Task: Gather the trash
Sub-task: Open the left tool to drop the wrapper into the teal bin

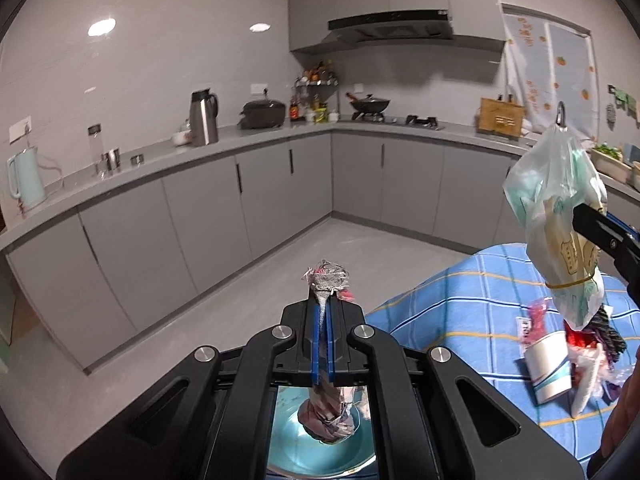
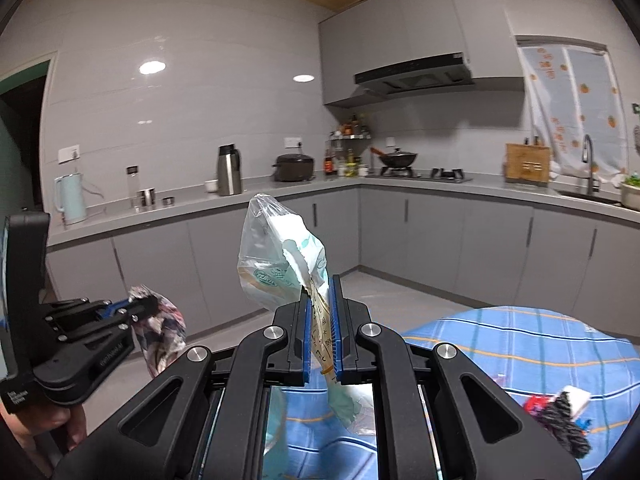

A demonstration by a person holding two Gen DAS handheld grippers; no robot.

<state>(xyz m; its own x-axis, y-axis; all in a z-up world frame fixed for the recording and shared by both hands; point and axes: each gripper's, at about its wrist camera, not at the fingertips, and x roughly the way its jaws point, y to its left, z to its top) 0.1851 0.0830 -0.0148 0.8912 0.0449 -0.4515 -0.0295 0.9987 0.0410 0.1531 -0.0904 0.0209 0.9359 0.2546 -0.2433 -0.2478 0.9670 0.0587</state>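
My left gripper [image 1: 323, 312] is shut on a crumpled foil snack wrapper [image 1: 329, 276], held up over the floor; it also shows at the left of the right wrist view [image 2: 158, 322]. My right gripper [image 2: 320, 304] is shut on a clear plastic bag [image 2: 276, 248] with a white-and-teal wrapper inside, bound by a rubber band. In the left wrist view the bag [image 1: 560, 216] hangs above the table with the blue checked cloth [image 1: 460, 312]. More trash lies on the cloth: a paper cup [image 1: 548, 368], a red wrapper [image 1: 534, 316] and a dark braided piece [image 2: 564, 424].
Grey L-shaped kitchen counter [image 1: 256, 138] with cabinets runs along the far walls, holding a pale blue kettle [image 1: 24, 180], a steel thermos [image 1: 204, 118], a rice cooker [image 1: 262, 114] and a wok [image 1: 370, 104]. Grey floor [image 1: 320, 248] lies between table and cabinets.
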